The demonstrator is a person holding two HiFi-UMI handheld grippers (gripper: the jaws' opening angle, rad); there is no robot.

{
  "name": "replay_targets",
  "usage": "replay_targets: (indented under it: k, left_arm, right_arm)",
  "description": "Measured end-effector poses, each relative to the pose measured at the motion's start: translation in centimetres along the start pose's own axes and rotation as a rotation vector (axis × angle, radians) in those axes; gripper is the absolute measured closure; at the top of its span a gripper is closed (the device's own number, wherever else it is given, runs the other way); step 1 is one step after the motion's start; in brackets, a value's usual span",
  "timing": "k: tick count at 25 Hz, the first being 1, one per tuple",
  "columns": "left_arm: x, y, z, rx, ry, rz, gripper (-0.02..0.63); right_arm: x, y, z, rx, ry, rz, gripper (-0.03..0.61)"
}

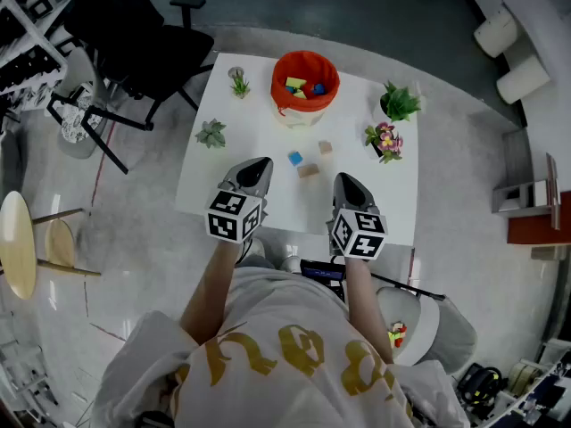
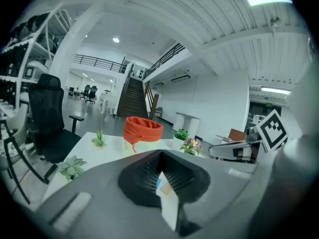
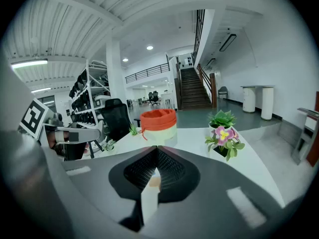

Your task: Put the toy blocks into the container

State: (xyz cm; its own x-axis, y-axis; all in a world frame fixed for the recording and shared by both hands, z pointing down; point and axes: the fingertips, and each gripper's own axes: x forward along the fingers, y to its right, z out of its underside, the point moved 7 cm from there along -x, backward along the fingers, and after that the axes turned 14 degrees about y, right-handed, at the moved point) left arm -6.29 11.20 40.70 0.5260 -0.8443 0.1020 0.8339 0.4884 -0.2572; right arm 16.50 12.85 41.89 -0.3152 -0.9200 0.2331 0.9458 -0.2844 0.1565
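Blocks (image 1: 308, 170) on table (image 1: 259, 145), before container (image 1: 287, 99)

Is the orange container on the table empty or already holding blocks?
Not empty: the head view shows a yellow block and a blue block inside the container.

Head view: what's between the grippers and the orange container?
Head view shows three loose pieces on the white table: blue block, tan block, small tan block.

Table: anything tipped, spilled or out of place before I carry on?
Nothing stands out. The orange container sits upright on the white table, and the blue block and two tan blocks lie loose in front of it, simply not yet put away.
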Motion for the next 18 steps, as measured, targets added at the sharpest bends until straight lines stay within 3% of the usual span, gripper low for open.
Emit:
replay_targets:
  k: [4, 12, 16, 18]
  left_arm:
    - [1.3, -2.1, -0.4, -0.013, 0.008, 0.034, 0.612]
    - [1.8, -4.8, -1.7, 0.119, 0.115, 0.081, 0.614]
    - [2.4, -5.7, -1.7, 0.034, 0.106, 0.109, 0.612]
    - [2.8, -5.8, -1.1, 0.003, 0.059, 0.136, 0.612]
  right_arm:
    - [2.5, -0.8, -0.3, 0.007, 0.001, 0.021, 0.555]
    - [4.3, -2.2, -0.8, -0.01, 0.029, 0.083, 0.555]
    - [4.7, -2.9, -0.5, -0.027, 0.026, 0.08, 0.552]
    - [5.1, -3.2, 0.0, -0.024, 0.013, 0.055, 0.469]
